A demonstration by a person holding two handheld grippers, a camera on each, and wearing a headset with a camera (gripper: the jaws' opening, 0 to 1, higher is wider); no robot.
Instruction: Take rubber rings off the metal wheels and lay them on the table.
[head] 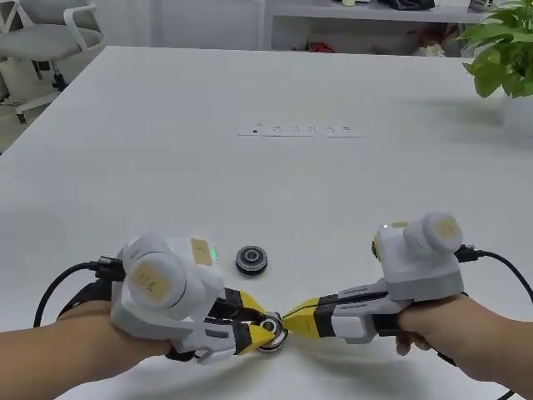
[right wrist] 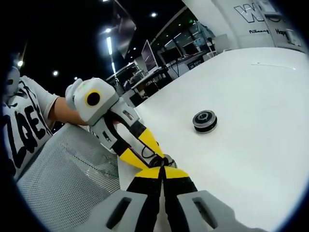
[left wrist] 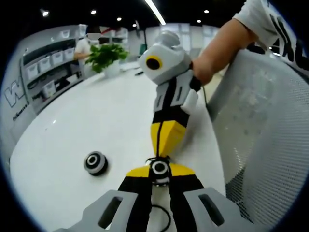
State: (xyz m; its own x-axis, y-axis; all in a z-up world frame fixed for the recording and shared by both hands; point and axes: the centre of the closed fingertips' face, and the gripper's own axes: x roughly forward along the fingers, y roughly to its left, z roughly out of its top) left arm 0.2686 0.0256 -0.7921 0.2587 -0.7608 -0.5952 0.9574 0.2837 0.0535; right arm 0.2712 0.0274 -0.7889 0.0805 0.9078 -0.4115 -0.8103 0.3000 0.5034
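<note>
At the bottom centre of the head view a wheel (head: 272, 323) was clamped in the left gripper (head: 260, 329), and the right gripper (head: 291, 320), closed together apparently on its ring (left wrist: 159, 160), was best drawn steadily outward, the wheel being held still, while a second wheel (head: 251, 259) lay just above.

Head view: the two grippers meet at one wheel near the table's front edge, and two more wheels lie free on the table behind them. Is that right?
Not quite. One free wheel lies on the table behind them, not two, as the head view shows. The left gripper and right gripper do meet at a held wheel near the front edge.
</note>
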